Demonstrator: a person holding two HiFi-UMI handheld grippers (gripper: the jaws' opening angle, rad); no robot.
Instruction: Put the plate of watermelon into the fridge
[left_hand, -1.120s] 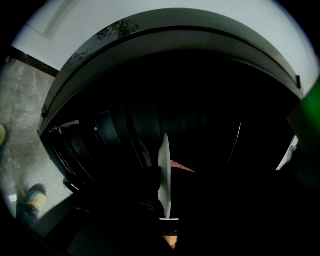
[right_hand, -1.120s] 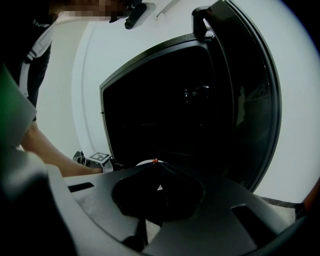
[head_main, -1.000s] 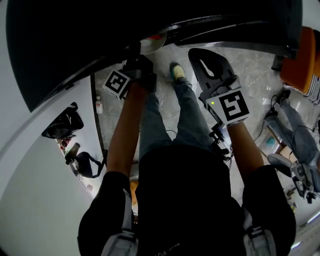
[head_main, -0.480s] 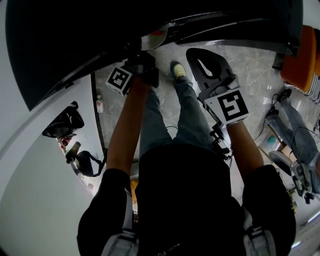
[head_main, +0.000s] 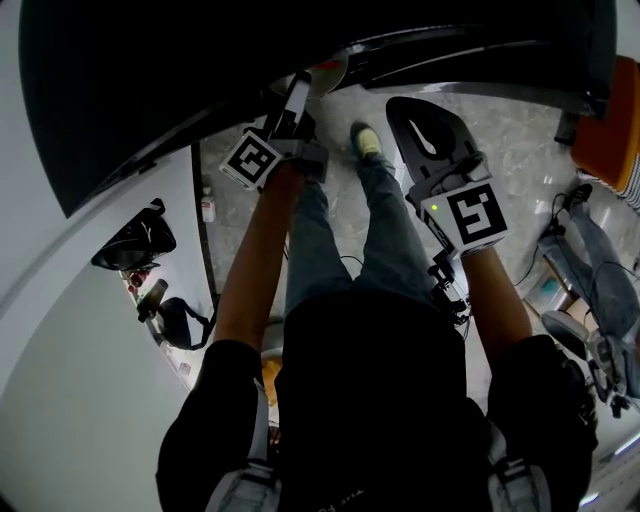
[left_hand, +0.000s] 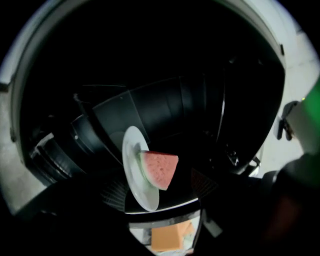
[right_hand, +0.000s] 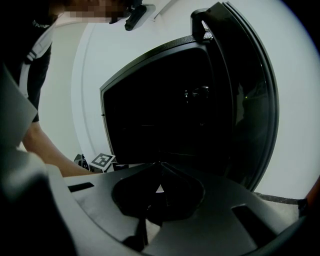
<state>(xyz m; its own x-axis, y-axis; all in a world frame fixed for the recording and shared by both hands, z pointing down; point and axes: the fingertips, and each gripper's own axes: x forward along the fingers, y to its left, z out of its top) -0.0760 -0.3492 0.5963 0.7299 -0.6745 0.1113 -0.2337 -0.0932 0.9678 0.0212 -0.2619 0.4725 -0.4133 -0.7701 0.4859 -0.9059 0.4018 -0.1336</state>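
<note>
A white plate (left_hand: 136, 175) carrying a red watermelon wedge (left_hand: 160, 169) rests on a dark shelf inside the black fridge (left_hand: 165, 110); this view is rolled, so the plate looks on edge. My left gripper (left_hand: 159, 186) has just been opening. Its ribbed pads (left_hand: 202, 181) stand on either side of the plate without pressing it. In the head view the left gripper (head_main: 300, 95) reaches to the plate (head_main: 328, 72) at the fridge's edge. My right gripper (head_main: 425, 135) hangs shut and empty in front of the fridge, tips meeting (right_hand: 159, 164).
The fridge door (right_hand: 250, 100) stands open at the right. My legs and a shoe (head_main: 366, 140) are on the tiled floor. Bags (head_main: 135, 245) lie by the white wall at left. An orange seat (head_main: 612, 125) and another person's legs (head_main: 590, 260) are at right.
The left gripper's jaws have opened and let go of the plate, which now lies on the shelf. That gripper has rolled a little. The right gripper has kept still.
</note>
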